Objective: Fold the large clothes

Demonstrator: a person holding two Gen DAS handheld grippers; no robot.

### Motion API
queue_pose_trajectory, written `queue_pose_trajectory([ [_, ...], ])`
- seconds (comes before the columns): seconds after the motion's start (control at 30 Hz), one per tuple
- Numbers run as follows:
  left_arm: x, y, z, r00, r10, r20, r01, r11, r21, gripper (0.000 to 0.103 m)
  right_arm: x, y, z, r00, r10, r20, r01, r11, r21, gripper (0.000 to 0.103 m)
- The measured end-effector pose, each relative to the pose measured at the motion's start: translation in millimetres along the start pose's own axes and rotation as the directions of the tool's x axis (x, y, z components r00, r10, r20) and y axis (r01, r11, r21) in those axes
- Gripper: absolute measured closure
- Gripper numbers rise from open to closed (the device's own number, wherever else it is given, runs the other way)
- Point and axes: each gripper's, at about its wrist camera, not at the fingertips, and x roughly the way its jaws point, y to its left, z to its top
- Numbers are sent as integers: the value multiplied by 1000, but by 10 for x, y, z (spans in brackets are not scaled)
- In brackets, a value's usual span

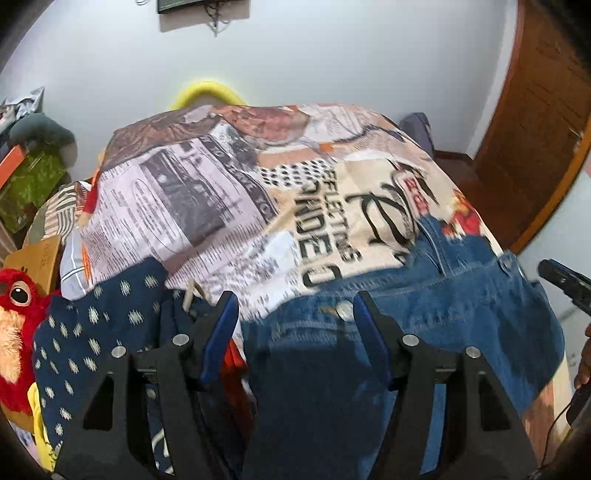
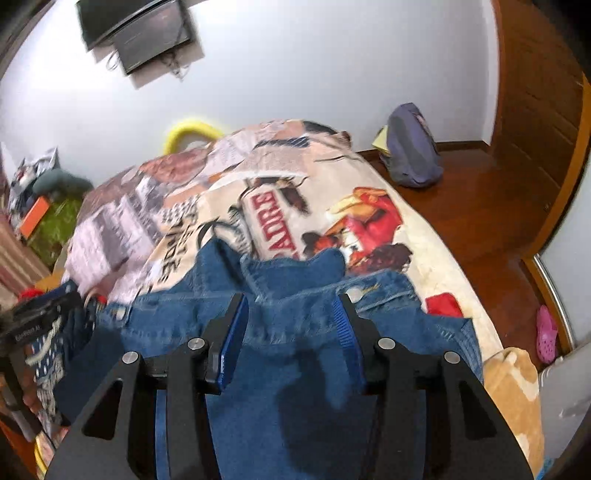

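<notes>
Now the blue jeans lie waistband-up on a bed covered by a collage-print bedspread, the denim bunched toward the near edge. Seen from the left wrist, the left gripper hovers over the jeans with its blue-padded fingers spread wide, nothing between them; the metal waist button sits just beside the inner face of one finger. Left of the denim is a navy garment with pale dots, and beyond it a red plush toy at the frame's edge.

From the right wrist, the right gripper is likewise parted above the jeans, jaws apart and holding nothing, with the waistband running across between the fingertips. The bedspread stretches away behind. A purple-grey bag stands on the wooden floor against the white wall, a pink clog lies near the doorway, and a yellow ring peeks over the far end of the bed. A dark screen hangs on the wall.
</notes>
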Motion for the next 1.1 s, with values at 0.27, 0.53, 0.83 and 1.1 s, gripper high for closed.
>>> queue_pose_trajectory([
  [0.27,-75,-422,-481,995,-72,-68,80,989,122,39,56,329,-531,993,49,-112,-64,989,-136,59],
  [0.53,-52,-680,-871,977,-169,-130,187,971,146,36,260,491,-933,979,28,-201,-76,969,-237,48],
  [0.83,-71,-552,-1193,999,-20,-49,29,981,190,31,80,9,-1073,988,32,-151,-55,988,-145,30],
  [1.1,-147,-187,-1200,999,12,-39,-8,995,98,31,-227,-452,-1154,991,-103,-89,93,989,-115,30],
])
